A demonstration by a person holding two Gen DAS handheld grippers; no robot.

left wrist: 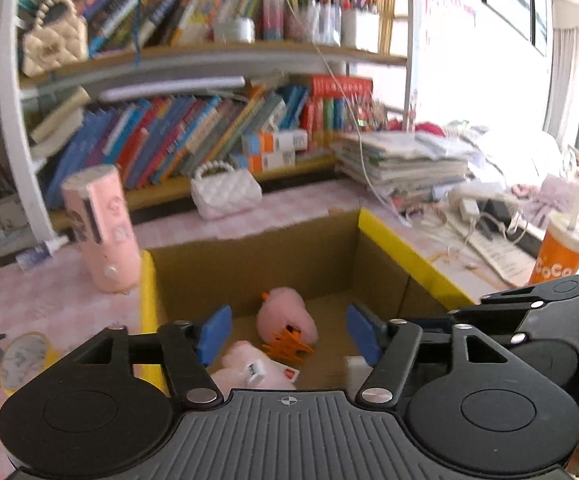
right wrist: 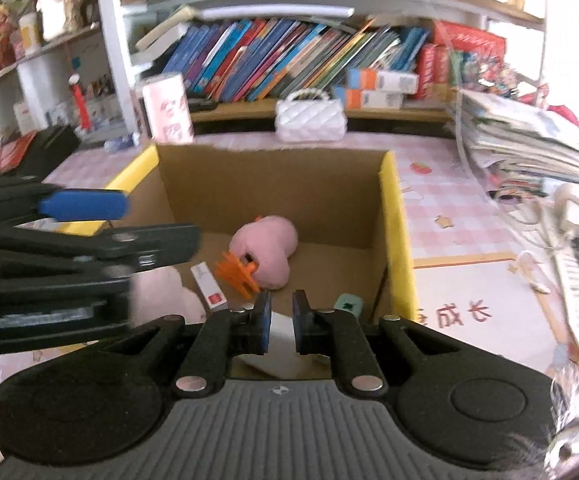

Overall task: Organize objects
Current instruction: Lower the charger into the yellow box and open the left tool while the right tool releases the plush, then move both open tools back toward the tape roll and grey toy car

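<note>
An open cardboard box with yellow rims (left wrist: 405,240) (right wrist: 395,216) stands on the pink checked table. Inside lie a pink plush toy (left wrist: 285,314) (right wrist: 267,250), an orange hair claw (left wrist: 287,344) (right wrist: 237,274), a pale pink plush (left wrist: 245,368) (right wrist: 161,296) and a small white-and-red packet (right wrist: 209,286). My left gripper (left wrist: 295,332) is open and empty above the box; it also shows at the left of the right wrist view (right wrist: 85,204). My right gripper (right wrist: 280,322) is shut on a white flat object (right wrist: 281,326) over the box's near edge; a green piece (right wrist: 347,304) lies beside it.
A pink cylindrical container (left wrist: 103,228) (right wrist: 167,108) and a white quilted handbag (left wrist: 225,190) (right wrist: 309,118) stand behind the box. Bookshelves fill the back. A paper stack (left wrist: 405,160), cables and an orange cup (left wrist: 559,256) crowd the right side.
</note>
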